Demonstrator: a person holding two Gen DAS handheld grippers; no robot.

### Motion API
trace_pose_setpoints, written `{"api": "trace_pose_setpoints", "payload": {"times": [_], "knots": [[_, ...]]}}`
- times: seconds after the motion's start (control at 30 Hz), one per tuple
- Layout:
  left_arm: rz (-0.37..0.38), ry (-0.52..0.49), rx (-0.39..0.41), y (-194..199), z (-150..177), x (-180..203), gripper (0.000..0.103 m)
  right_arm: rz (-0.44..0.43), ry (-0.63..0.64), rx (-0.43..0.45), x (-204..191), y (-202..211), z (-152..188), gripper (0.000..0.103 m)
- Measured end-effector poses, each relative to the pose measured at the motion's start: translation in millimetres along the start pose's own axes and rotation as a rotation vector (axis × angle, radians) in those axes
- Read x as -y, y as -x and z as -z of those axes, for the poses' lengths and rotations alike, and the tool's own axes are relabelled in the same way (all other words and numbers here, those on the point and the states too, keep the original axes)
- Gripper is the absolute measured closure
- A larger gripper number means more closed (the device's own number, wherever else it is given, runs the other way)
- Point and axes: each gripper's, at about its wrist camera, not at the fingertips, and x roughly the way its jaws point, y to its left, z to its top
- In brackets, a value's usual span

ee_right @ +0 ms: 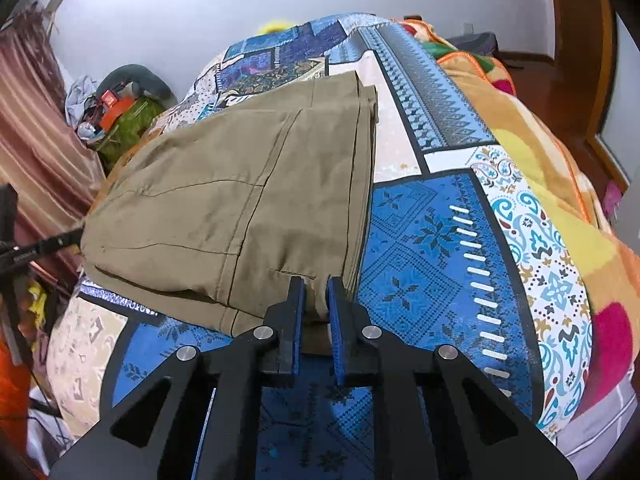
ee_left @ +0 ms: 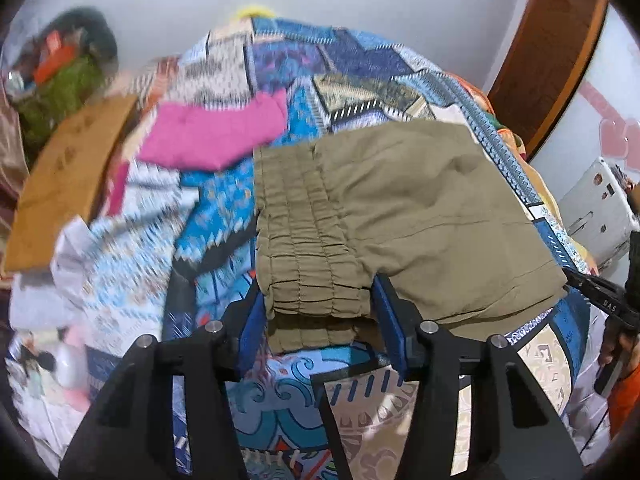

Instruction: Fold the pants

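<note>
Olive pants (ee_right: 240,200) lie folded on the patterned bedspread (ee_right: 432,248), left gripper (ee_left: 316,308) spread wide around the waistband, right gripper (ee_right: 316,300) pinching the near edge; I'd say another fold comes next, needing the left to grip

Bed (ee_right: 436,216) has a blue patchwork sheet (ee_right: 420,240). Folded olive pants (ee_right: 224,200) lie flat on it. Pink cloth (ee_left: 212,136) beyond the pants' waistband end, apart from them. Orange-yellow blanket (ee_right: 532,148) bunched along the bed's right edge.
</note>
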Motion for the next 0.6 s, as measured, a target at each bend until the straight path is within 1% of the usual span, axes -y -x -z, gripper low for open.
{"api": "trace_pose_setpoints", "payload": {"times": [0.13, 0.27, 0.37, 0.43, 0.5, 0.6], "knots": [[0.006, -0.009, 0.029, 12, -7, -2, 0.053, 0.021, 0.053, 0.035, -6, 13, -3, 0.096], [0.013, -0.007, 0.012, 11, -4, -4, 0.053, 0.031, 0.088, 0.058, -9, 28, -6, 0.096], [0.018, 0.009, -0.043, -6, 10, -8, 0.052, 0.047, 0.102, 0.034, -11, 21, -2, 0.096], [0.026, 0.019, -0.079, -18, 19, -10, 0.052, 0.047, 0.088, 0.009, -9, 11, 3, 0.096], [0.048, 0.042, -0.074, -21, 25, -14, 0.050, 0.046, 0.074, -0.022, -7, 0, 9, 0.096], [0.061, 0.068, -0.085, -17, 22, -18, 0.048, 0.073, 0.105, -0.025, -13, -1, 9, 0.095]]}}
